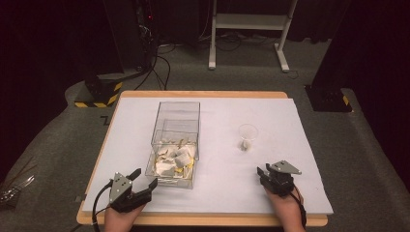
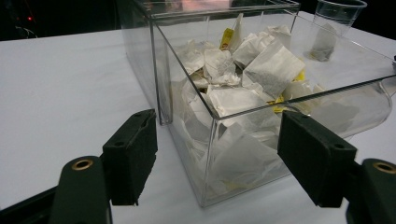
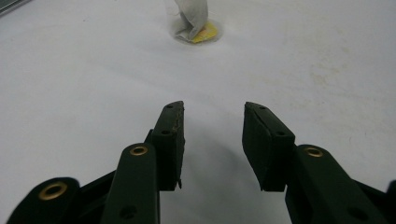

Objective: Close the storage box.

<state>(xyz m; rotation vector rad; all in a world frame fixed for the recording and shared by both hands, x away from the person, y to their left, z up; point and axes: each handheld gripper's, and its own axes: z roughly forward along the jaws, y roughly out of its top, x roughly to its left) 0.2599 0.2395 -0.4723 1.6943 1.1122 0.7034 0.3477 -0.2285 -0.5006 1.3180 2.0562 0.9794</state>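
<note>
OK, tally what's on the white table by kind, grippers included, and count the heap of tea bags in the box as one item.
Clear plastic box: 1
Heap of tea bags in the box: 1
Clear plastic cup: 1
Tea bag in the cup: 1
Grippers: 2, left gripper and right gripper, both open and holding nothing
Total: 6

Rising from the bottom of the frame, the right gripper (image 3: 212,123) holds its two black jaws apart over bare white table (image 3: 84,93) — at top centre stands a clear cup (image 3: 192,28) with a tea bag (image 3: 190,16) and yellow tag inside.
</note>
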